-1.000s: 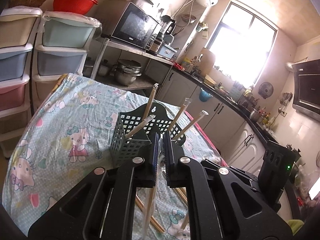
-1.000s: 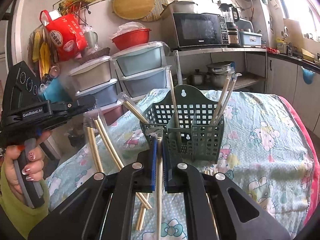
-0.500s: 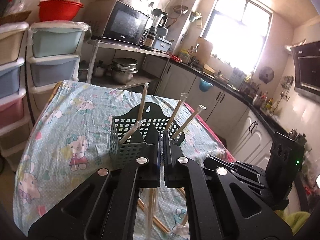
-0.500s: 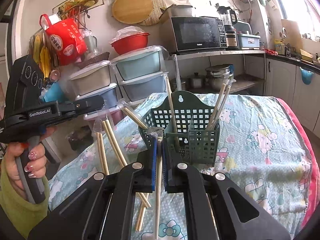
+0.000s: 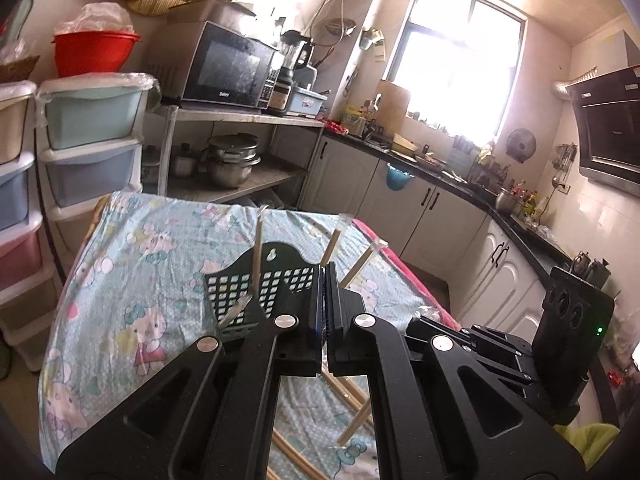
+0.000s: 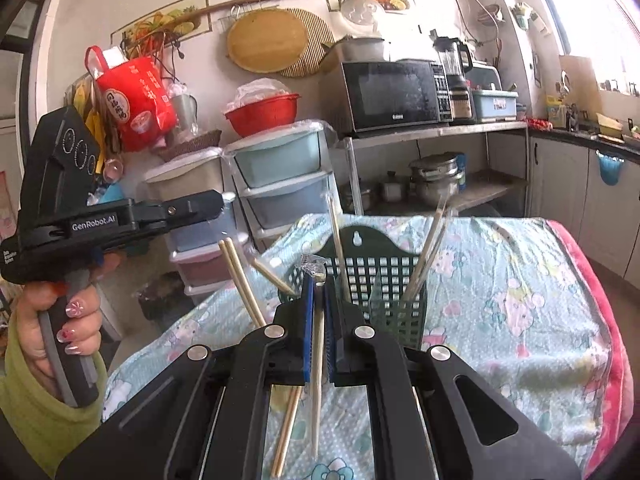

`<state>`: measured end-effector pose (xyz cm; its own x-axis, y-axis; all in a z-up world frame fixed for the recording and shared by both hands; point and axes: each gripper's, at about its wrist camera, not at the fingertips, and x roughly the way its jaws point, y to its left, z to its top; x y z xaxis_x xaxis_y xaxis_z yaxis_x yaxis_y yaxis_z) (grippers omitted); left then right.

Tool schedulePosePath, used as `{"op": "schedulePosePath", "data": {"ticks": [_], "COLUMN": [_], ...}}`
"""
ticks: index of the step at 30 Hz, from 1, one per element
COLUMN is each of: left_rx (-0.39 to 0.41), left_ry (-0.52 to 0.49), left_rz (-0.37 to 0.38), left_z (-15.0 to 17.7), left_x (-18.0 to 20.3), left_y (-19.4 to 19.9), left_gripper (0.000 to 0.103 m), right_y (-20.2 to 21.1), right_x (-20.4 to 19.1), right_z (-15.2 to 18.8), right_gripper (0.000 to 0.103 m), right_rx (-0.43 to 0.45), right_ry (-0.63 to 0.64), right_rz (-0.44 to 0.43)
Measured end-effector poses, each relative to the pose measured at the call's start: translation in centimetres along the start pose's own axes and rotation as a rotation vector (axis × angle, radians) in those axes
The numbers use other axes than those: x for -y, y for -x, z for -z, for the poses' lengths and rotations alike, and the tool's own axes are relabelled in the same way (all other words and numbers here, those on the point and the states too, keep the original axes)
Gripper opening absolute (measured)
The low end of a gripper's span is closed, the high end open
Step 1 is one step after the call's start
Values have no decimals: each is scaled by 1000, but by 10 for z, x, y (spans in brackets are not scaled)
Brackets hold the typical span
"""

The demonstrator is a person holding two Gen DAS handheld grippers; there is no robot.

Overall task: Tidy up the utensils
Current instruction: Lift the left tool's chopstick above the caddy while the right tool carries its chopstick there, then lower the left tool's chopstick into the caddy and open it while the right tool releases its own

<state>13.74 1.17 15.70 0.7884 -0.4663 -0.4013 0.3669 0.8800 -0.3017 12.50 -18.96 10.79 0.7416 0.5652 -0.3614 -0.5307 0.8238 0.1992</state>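
Observation:
A dark green mesh utensil basket [image 6: 384, 280] stands on the table and holds several plastic-wrapped chopstick pairs; it also shows in the left wrist view [image 5: 248, 300]. My right gripper [image 6: 318, 280] is shut on a wrapped chopstick pair [image 6: 318, 360], held upright just in front of the basket. My left gripper [image 5: 323, 270] is shut on a wrapped chopstick pair [image 6: 240, 276] that hangs below its jaws, left of the basket. Loose chopsticks [image 5: 352, 420] lie on the cloth below.
The table wears a light blue cartoon cloth [image 5: 132, 280] with a pink edge [image 6: 600, 320]. Plastic drawer towers [image 5: 88, 152] stand behind it, beside a shelf with a microwave [image 5: 228, 68] and pots [image 5: 232, 160]. Kitchen counters [image 5: 440, 184] run right.
Both grippers have risen with their chopsticks. The basket sits lower and partly behind the left fingers now, and the left gripper appears higher in the right wrist view.

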Motion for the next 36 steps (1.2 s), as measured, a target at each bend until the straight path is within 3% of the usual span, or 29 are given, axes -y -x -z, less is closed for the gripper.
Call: {"op": "schedulePosePath", "data": {"ticks": [17,24,36], "left_rx": [108,165,132], "left_ry": [-38,-55,-56], "left_rz": [50,7,-48], "left_z": [-58,-82,-78], "left_x": [32,40,32], "left_y": [-1,-7,-47], "left_gripper": [0,0,0], "right_y": [23,21,-4], "right_x": [6,15,40], "right_z": [-69,-92,-109], "right_gripper": [5,5,5], "right_rx": [170,218,266], "right_ry": [53,50,13], "right_rz": [41,69,109]}}
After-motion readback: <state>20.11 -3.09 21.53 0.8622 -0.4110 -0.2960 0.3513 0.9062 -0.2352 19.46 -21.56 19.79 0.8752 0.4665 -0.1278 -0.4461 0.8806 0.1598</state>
